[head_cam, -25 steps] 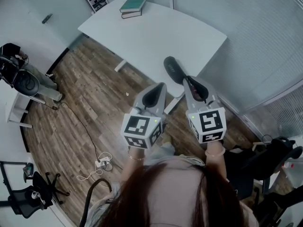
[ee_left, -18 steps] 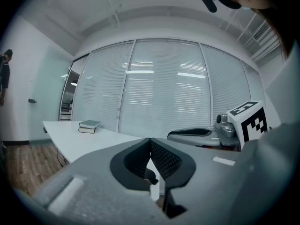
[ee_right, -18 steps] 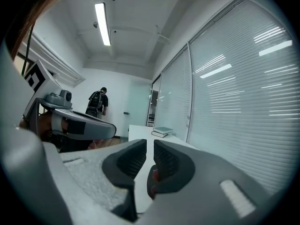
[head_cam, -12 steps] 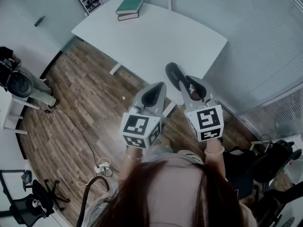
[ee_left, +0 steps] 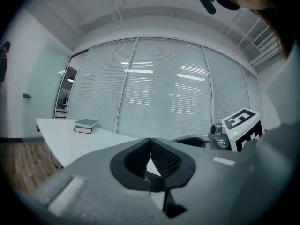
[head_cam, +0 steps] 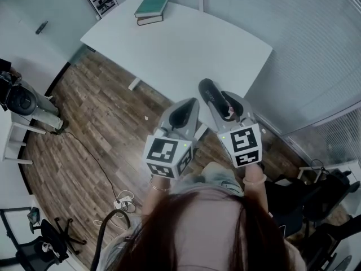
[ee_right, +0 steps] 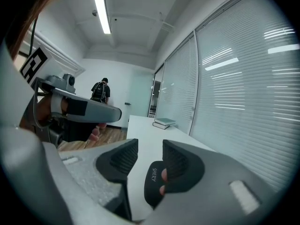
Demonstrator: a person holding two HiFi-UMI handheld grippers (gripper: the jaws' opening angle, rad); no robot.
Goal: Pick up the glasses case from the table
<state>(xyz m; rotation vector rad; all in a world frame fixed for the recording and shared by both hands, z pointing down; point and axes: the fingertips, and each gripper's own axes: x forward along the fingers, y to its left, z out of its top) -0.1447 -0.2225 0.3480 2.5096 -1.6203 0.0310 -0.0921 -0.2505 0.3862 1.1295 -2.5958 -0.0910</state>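
The head view looks steeply down from above the person's head, well above the table [head_cam: 186,44] and the wooden floor [head_cam: 96,129]. The left gripper view sits low by the table's near end, facing about level toward the window blinds [ee_left: 164,93]. The right gripper view sits low too, looking along the tabletop. All three share the table and the stacked books [head_cam: 151,9] at its far end

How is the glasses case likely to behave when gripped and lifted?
The case looks a rigid, smooth shell: probably stiff, light, perhaps slippery. Its rounded form may pivot if pinched off-centre. It lies near the table edge; a push could drop it.
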